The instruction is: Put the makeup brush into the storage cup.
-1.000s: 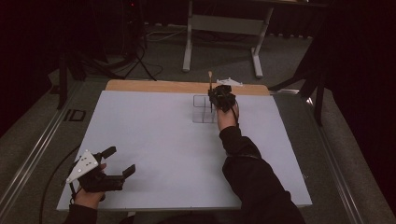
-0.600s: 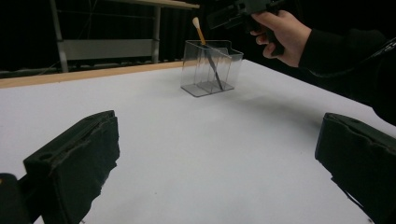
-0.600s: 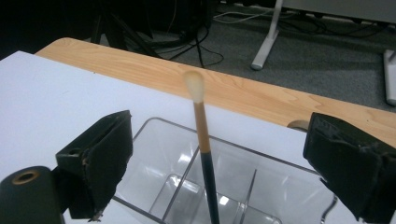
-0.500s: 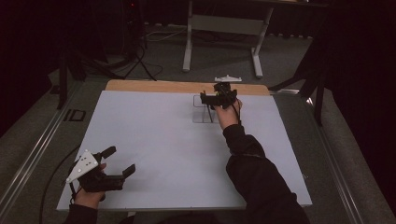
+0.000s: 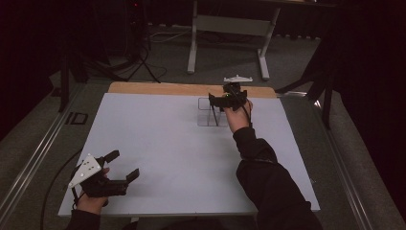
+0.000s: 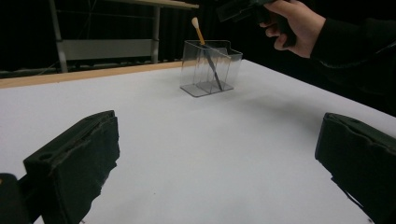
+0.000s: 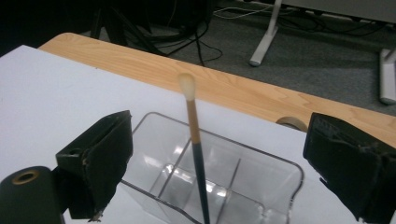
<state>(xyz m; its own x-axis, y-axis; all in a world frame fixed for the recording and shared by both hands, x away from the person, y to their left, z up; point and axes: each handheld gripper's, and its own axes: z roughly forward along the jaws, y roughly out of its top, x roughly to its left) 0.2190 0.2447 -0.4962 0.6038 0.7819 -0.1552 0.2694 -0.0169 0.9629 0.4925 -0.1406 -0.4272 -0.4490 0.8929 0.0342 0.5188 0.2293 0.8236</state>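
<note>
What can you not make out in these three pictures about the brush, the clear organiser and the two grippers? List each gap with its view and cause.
- Brush: its lower end, right gripper view, cut off by the bottom edge.
- Clear organiser: which compartment holds the brush; near wall cut off there, too small in the high view.
- Right gripper: jaws cut off by the top edge, left gripper view.
- Left gripper: its body, high view, covered by the hand and grey plate.

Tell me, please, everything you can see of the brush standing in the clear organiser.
The brush is slim, with a black lower handle, an orange-brown upper part and a pale, rounded tuft on top. It stands tuft-up, leaning, in a compartment of the clear plastic organiser near the table's far edge. The right gripper sits open above it, pads apart from it.
</note>
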